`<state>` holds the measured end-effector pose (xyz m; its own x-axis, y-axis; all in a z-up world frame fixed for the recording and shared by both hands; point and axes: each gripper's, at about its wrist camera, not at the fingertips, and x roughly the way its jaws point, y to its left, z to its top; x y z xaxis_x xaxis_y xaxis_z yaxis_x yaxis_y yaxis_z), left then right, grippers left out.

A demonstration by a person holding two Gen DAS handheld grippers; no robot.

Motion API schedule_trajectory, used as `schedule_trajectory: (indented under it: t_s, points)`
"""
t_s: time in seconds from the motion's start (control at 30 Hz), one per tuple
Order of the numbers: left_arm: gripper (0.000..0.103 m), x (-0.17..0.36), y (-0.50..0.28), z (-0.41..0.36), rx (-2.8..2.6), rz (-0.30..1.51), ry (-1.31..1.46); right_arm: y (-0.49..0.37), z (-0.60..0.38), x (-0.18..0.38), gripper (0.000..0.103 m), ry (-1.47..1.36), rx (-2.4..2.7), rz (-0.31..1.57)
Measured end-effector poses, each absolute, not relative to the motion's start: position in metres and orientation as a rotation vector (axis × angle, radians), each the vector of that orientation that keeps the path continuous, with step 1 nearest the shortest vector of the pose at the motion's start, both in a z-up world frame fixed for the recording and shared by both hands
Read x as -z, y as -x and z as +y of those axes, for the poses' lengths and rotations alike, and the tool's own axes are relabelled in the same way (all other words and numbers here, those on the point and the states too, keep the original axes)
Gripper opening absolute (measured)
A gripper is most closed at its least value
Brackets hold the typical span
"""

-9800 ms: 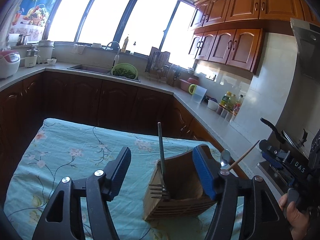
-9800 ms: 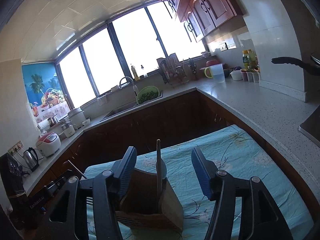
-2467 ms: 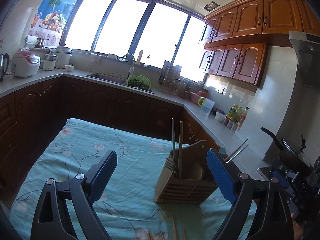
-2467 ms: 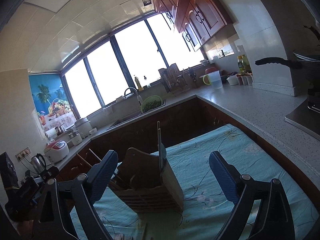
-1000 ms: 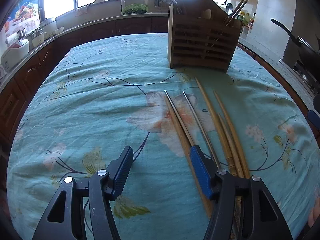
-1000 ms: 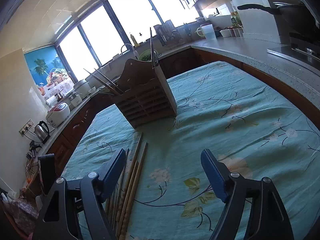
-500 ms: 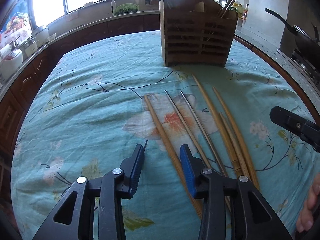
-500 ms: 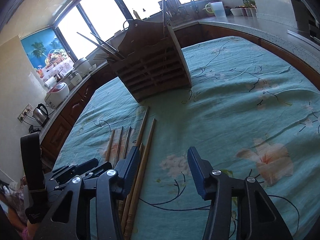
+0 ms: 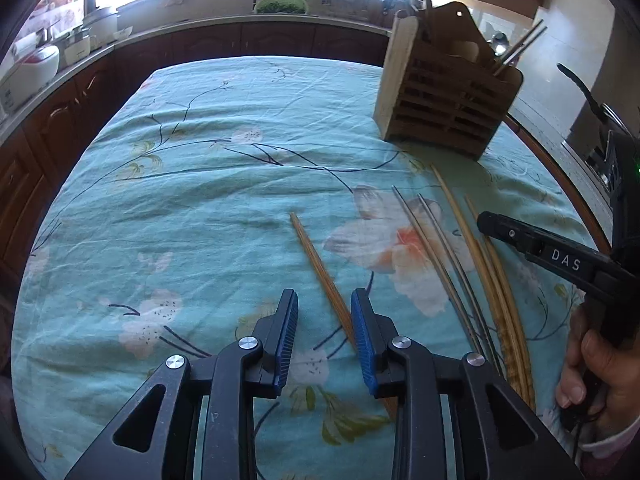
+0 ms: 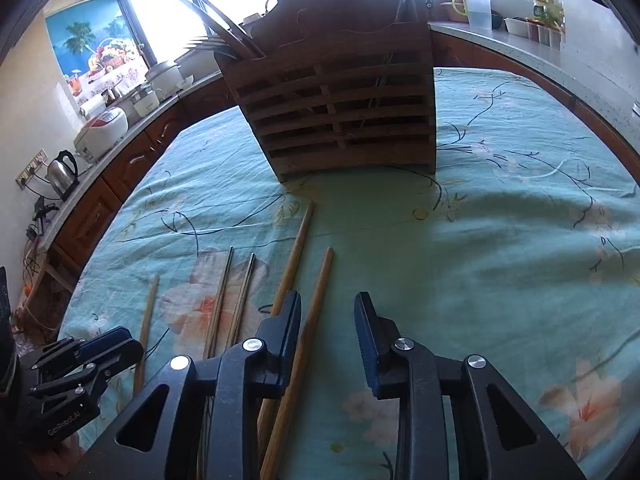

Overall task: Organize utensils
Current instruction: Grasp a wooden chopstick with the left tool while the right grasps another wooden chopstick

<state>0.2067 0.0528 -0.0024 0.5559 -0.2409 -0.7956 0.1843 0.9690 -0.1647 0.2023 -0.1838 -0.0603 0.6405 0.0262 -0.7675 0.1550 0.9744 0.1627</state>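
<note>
The wooden holder (image 9: 444, 92) at the table's far edge already carries several utensils, but five chopsticks (image 10: 316, 320) lie loose mid-cloth. Both the left gripper (image 9: 325, 308) and right gripper (image 10: 327, 312) have just been narrowing, each straddling one chopstick without pinching it yet.

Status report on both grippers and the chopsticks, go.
Left gripper closing, astride a lone wooden chopstick, not clamped. Right gripper closing over another chopstick. Wooden holder ahead, path clear.

The near ends of the long chopsticks (image 10: 294, 364) hide under the right hand-held gripper (image 10: 327, 334). The lone chopstick (image 9: 320, 272) slips behind the left hand-held gripper (image 9: 325, 334). The wooden holder (image 10: 340, 120) hides the lower parts of the utensils inside. The person's hand (image 9: 600, 384) is cut off by the edge.
</note>
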Motion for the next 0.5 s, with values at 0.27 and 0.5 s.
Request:
schedule_trajectory:
  t_s: [0.27,0.5]
  points:
    - [0.021,0.009,-0.239,0.027,0.274,0.942,0.004,-0.195,-0.184,0.058,0.007,-0.105,0.043,0.911]
    - [0.025,0.009,-0.246,0.024,0.271,0.967,0.008,-0.183,-0.202,0.056,0.01,-0.198,0.055,0.91]
